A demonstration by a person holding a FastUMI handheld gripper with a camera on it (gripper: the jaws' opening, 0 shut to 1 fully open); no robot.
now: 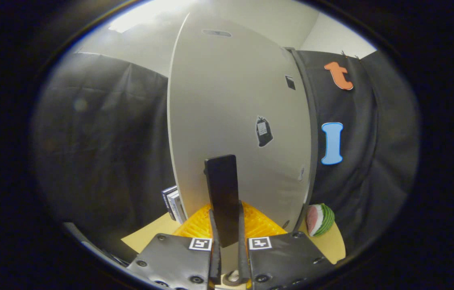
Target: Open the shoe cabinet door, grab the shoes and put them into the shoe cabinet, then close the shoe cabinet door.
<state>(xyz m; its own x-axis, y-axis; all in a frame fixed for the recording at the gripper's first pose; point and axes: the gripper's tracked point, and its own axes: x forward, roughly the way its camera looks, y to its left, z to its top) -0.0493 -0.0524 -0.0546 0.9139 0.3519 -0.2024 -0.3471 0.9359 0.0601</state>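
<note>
The white shoe cabinet door (231, 100) stands upright just ahead of me, very close. A black bar handle (222, 189) sticks out from its lower part. My gripper (227, 231) is shut on this handle, with the orange ribbed fingers (269, 227) on either side of it and both inner pads pressing on it. A dark strip (310, 133) runs along the door's right edge. Past the door's left edge I see the black cloth wall. The cabinet's inside is hidden behind the door.
A tan surface (150, 237) lies below the door. A small stack of box-like items (172, 203) leans by the door's lower left edge. A toy watermelon slice (320, 219) sits at the lower right, by the cloth wall.
</note>
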